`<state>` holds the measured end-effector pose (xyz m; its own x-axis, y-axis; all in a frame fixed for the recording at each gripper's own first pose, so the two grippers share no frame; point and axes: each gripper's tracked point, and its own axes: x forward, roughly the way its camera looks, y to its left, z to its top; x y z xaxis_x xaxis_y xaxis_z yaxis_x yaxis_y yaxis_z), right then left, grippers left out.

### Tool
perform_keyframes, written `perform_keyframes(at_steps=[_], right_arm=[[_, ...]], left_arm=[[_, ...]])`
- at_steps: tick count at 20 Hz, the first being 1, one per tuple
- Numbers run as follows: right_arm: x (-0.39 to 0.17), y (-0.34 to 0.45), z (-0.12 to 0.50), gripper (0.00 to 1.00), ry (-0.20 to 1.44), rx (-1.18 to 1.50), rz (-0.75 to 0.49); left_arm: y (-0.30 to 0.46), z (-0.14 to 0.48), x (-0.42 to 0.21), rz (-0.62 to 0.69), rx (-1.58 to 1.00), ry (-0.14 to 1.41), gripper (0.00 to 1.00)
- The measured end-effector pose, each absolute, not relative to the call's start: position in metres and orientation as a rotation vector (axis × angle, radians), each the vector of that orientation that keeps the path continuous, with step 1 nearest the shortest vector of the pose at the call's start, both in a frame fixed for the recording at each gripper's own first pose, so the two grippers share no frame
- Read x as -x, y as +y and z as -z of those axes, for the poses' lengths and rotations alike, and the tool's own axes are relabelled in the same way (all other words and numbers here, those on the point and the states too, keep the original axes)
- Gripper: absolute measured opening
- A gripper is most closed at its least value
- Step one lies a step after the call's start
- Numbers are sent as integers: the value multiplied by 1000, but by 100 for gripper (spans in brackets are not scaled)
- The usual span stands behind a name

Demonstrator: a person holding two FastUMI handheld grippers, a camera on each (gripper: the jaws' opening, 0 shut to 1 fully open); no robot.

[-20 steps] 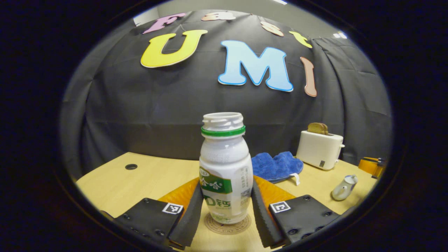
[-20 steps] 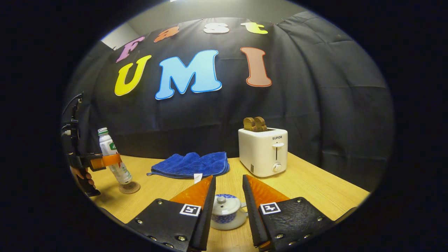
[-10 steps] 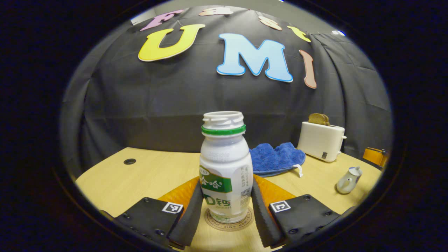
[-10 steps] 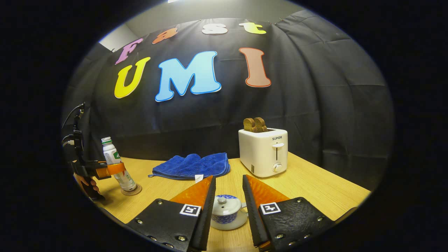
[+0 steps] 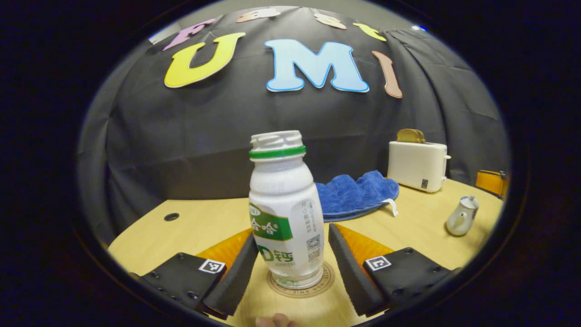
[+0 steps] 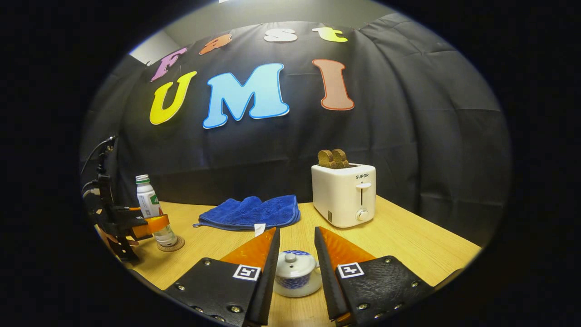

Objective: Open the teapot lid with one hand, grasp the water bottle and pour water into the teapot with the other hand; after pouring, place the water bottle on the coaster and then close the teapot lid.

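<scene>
1. In the left gripper view, the water bottle [image 5: 285, 218] is seen upright and uncapped on the round coaster [image 5: 300, 284], which lies on the wooden table [image 5: 190, 222].
2. The left gripper [image 5: 290, 268] is held with its jaws apart around the lower half of the bottle; a gap is visible between the bottle and the finger at 3 o'clock, while the finger at 9 o'clock is just beside the label, and contact there cannot be told.
3. From the bottle, the teapot [image 5: 460, 217] is found at about 3 o'clock, well apart, with its lid on; a blue cloth [image 5: 356, 195] lies at about 2 o'clock, and a white toaster [image 5: 416, 164] stands beyond it.
4. A fingertip [image 5: 273, 320] of the person is glimpsed at 6 o'clock at the bottom edge.
5. In the right gripper view, the teapot [image 6: 295, 273] is seen between the fingers of the right gripper [image 6: 296, 272], with its knobbed lid [image 6: 295, 263] seated on the pot.
6. The right jaws are held open beside the pot; whether either finger touches it cannot be told.
7. At about 9 o'clock in that view, the left gripper [image 6: 156, 225] is seen around the bottle [image 6: 153, 211] on its coaster [image 6: 171, 245].
</scene>
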<state>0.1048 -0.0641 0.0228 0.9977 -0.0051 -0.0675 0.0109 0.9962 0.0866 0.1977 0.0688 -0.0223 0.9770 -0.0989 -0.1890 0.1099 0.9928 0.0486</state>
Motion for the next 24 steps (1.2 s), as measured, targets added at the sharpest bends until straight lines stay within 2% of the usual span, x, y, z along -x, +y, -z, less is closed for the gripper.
perform_keyframes(at_steps=[5,6,7,11,18,19,20,21,24], right_arm=[[-104,-61,-23,47,66,-90,-6],[-104,-59,-24,47,67,-93,-12],[-103,-57,-23,47,67,-95,-20],[-96,-44,-28,47,44,-102,-40],[-70,3,-23,47,58,-50,-121],[-63,10,-23,47,57,-41,-128],[-54,15,-23,47,53,-29,-132],[-44,22,-24,47,47,-18,-139],[-12,40,-15,47,42,0,-152]], left_arm=[[68,16,-194,101,-16,170,100],[68,18,-193,94,-18,169,97],[68,19,-190,92,-23,172,100],[72,19,-175,70,-53,163,100],[60,8,-97,82,-14,133,100],[53,4,-83,89,-12,121,97],[45,-2,-69,98,-5,103,90],[37,-7,-55,114,-9,87,100],[22,-7,-23,121,-24,73,100]])
